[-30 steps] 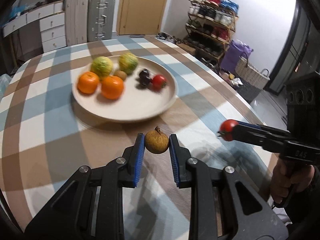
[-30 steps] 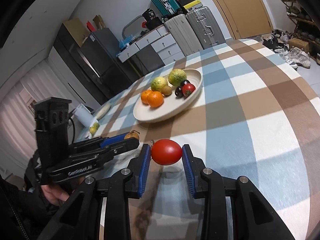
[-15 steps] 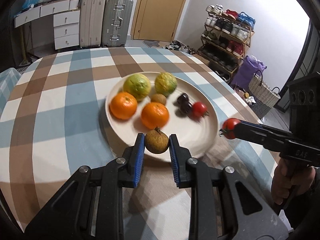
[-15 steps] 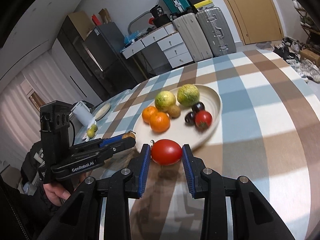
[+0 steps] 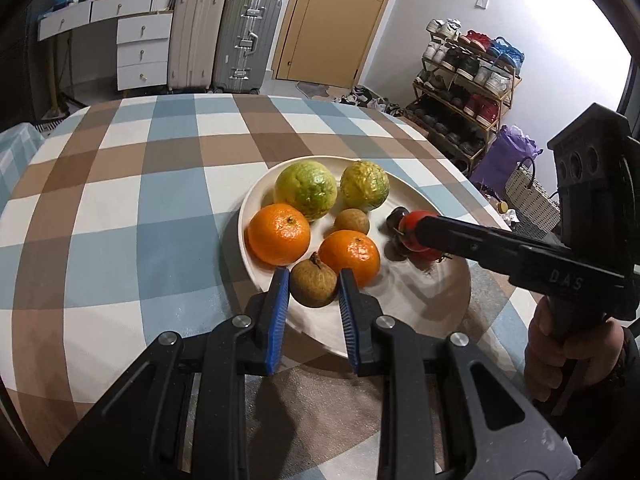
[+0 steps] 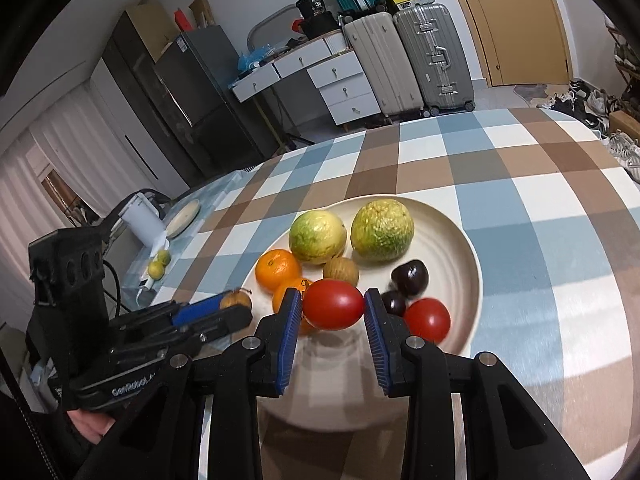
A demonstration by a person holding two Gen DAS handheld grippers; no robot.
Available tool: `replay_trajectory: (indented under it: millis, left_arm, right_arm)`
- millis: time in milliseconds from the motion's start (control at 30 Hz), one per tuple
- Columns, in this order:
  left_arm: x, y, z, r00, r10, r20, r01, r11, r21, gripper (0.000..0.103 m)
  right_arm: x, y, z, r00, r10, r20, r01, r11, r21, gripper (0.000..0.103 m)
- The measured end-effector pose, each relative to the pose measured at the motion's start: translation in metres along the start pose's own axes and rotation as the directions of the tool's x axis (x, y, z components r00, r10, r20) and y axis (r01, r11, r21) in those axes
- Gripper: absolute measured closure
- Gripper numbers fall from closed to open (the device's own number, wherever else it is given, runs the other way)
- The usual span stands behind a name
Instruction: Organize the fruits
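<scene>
A cream plate (image 5: 420,304) (image 6: 460,240) on the checked table holds two green-yellow citrus fruits (image 5: 306,190), two oranges (image 5: 279,234), a small brown fruit (image 5: 352,221), dark plums (image 6: 410,278) and a red tomato (image 6: 427,319). My left gripper (image 5: 314,286) is shut on a brown fruit (image 5: 313,285) above the plate's near rim; it also shows in the right wrist view (image 6: 236,301). My right gripper (image 6: 333,310) is shut on a red tomato (image 6: 333,310) above the plate, seen from the side in the left wrist view (image 5: 416,236).
The checked tablecloth (image 5: 140,208) surrounds the plate. A small dish (image 6: 183,214), a white container (image 6: 142,224) and two small green fruits (image 6: 159,264) sit at the table's far left. Suitcases (image 5: 224,36), drawers and a shoe rack (image 5: 468,80) stand beyond the table.
Both grippers have moved forward with their fruit and are now over the plate. The right gripper's tomato now hangs beside the plums and the plate's tomato.
</scene>
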State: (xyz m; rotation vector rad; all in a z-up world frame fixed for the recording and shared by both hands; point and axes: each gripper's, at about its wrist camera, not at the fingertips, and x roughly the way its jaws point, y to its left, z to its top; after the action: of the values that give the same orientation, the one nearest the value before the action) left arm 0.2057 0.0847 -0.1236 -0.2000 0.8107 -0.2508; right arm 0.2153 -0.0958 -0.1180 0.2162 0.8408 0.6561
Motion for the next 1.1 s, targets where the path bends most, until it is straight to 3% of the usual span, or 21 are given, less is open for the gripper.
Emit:
replay_trajectory:
  millis: [333, 367, 400, 467, 567, 633, 733, 800, 900, 1033, 1100]
  left_arm:
    - [0.007, 0.002, 0.000, 1.000, 0.003, -0.014, -0.003, 1.000, 0.000, 0.081]
    - [0.006, 0.001, 0.000, 1.000, 0.002, -0.010, -0.002, 1.000, -0.005, 0.081]
    - [0.004, 0.001, 0.001, 1.000, -0.002, -0.006, 0.002, 1.000, -0.007, 0.081]
    - [0.001, -0.001, 0.002, 1.000, -0.002, 0.007, 0.002, 1.000, 0.003, 0.081]
    - [-0.002, -0.005, 0.003, 1.000, 0.007, 0.011, -0.007, 1.000, 0.013, 0.080]
    - [-0.006, -0.008, 0.004, 1.000, 0.019, 0.012, -0.020, 1.000, 0.016, 0.074]
    - [-0.019, -0.013, 0.004, 0.998, 0.035, 0.045, -0.036, 0.999, 0.009, 0.054]
    - [-0.031, -0.015, 0.003, 0.996, 0.053, 0.070, -0.053, 0.999, -0.002, 0.033]
    - [-0.050, -0.020, 0.002, 0.991, 0.079, 0.106, -0.076, 0.997, -0.024, 0.023]
    - [-0.074, -0.029, 0.000, 0.984, 0.110, 0.139, -0.107, 0.994, -0.035, 0.020]
    - [-0.088, -0.037, -0.002, 0.972, 0.160, 0.170, -0.158, 0.987, -0.027, 0.018]
  right_arm:
    - [0.017, 0.000, 0.004, 0.999, -0.046, -0.023, 0.045, 0.999, -0.006, 0.070]
    - [0.017, 0.001, 0.004, 0.999, -0.044, -0.021, 0.044, 0.999, -0.007, 0.067]
    - [0.016, 0.001, 0.004, 0.999, -0.042, -0.014, 0.042, 0.999, -0.009, 0.054]
    - [0.009, 0.003, 0.004, 0.999, -0.030, 0.016, 0.030, 0.999, -0.013, 0.040]
    - [-0.003, 0.007, 0.005, 0.998, -0.033, 0.056, 0.034, 0.999, -0.030, 0.036]
    - [-0.013, 0.008, 0.004, 0.996, -0.028, 0.081, 0.030, 0.999, -0.028, 0.032]
    - [-0.028, 0.010, 0.002, 0.993, -0.039, 0.113, 0.042, 0.999, -0.025, 0.023]
    - [-0.040, 0.011, -0.001, 0.990, -0.044, 0.137, 0.047, 0.999, -0.021, 0.016]
    - [-0.058, 0.016, -0.005, 0.983, -0.058, 0.172, 0.062, 0.998, -0.019, 0.008]
    - [-0.086, 0.027, -0.014, 0.969, -0.078, 0.236, 0.088, 0.996, -0.032, 0.002]
    - [-0.102, 0.034, -0.019, 0.959, -0.080, 0.273, 0.095, 0.995, -0.043, 0.000]
